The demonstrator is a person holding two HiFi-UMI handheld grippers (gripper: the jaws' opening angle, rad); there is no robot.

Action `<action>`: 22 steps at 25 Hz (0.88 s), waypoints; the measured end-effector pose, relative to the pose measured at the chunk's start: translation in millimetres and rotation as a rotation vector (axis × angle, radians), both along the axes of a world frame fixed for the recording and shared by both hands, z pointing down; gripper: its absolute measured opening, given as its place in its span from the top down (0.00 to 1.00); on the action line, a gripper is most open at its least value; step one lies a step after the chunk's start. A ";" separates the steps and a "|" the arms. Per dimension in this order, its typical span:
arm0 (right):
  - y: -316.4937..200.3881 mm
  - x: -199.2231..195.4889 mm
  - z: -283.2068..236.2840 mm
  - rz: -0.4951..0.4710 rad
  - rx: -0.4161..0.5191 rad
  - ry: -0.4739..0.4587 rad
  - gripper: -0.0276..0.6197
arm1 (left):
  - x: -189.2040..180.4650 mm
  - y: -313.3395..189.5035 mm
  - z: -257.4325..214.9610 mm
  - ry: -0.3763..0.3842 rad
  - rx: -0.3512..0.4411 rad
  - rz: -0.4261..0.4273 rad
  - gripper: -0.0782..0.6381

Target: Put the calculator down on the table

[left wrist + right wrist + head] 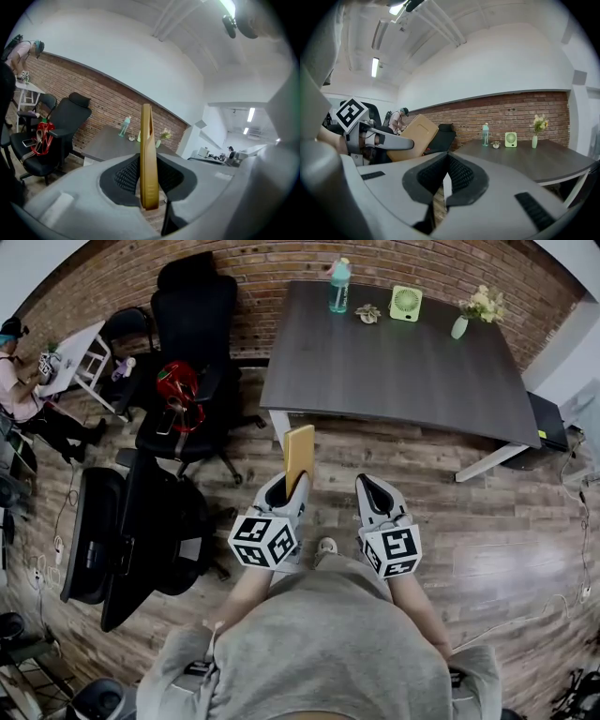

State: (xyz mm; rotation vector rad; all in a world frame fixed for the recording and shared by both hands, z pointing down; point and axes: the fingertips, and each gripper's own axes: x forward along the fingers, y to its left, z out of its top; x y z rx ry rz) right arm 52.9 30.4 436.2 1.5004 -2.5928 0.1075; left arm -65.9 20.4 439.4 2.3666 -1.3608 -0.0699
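Left gripper [286, 491]: just left of centre in the head view; its jaws are clamped on the lower end of the calculator.
Calculator [299, 454]: a thin tan slab standing upright out of the jaws, seen edge-on in the left gripper view. It is in the air over the wooden floor [487, 531] and well short of the table.
Handling: it looks light and stiff, probably with a smooth plastic shell, so it could slide or pivot in a grip on one end only.
Hold: the flat faces near the bottom, as it is gripped now, seem right. Its narrow edge gives no stable footing, so it should be laid flat rather than stood up.
Right gripper [377, 491]: just right of centre; its jaws are together with nothing between them.
Table [403, 371]: dark top, upper centre to right. A bottle [339, 285], a small green fan [406, 304] and a vase of flowers [459, 326] stand along the far edge, and the near part is bare.
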 end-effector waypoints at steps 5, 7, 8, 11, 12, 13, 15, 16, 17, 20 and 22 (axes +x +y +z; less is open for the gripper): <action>-29.9 8.4 -2.0 -0.021 0.006 -0.010 0.95 | 10.2 -26.2 -2.1 -0.002 0.006 -0.018 0.77; -40.5 11.3 -2.0 -0.027 0.006 -0.014 0.95 | 13.4 -35.1 -1.0 -0.003 0.002 -0.025 0.77; -44.8 12.5 -1.8 -0.030 0.007 -0.017 0.95 | 14.9 -39.0 -0.3 -0.004 0.001 -0.028 0.77; -55.3 16.8 0.5 -0.042 0.005 -0.018 0.95 | 20.4 -49.4 1.7 -0.001 -0.004 -0.037 0.77; -58.9 18.3 2.0 -0.046 0.002 -0.017 0.95 | 22.3 -52.8 2.3 0.001 -0.005 -0.040 0.77; -62.7 20.1 3.6 -0.050 -0.002 -0.016 0.95 | 23.9 -56.3 2.9 0.002 -0.006 -0.043 0.77; -70.8 23.7 5.2 -0.054 -0.007 -0.015 0.95 | 26.8 -63.3 3.3 0.001 -0.007 -0.049 0.77; -74.6 25.2 5.1 -0.055 -0.007 -0.016 0.95 | 27.8 -66.7 3.2 0.000 -0.007 -0.051 0.77; -78.0 26.2 4.6 -0.056 -0.006 -0.016 0.95 | 28.4 -69.9 3.0 -0.001 -0.008 -0.053 0.77; -85.8 27.8 4.5 -0.059 -0.005 -0.018 0.95 | 29.1 -77.5 3.8 -0.002 -0.011 -0.060 0.77; -89.5 29.4 6.8 -0.060 -0.010 -0.019 0.95 | 30.3 -81.3 5.6 -0.002 -0.016 -0.062 0.77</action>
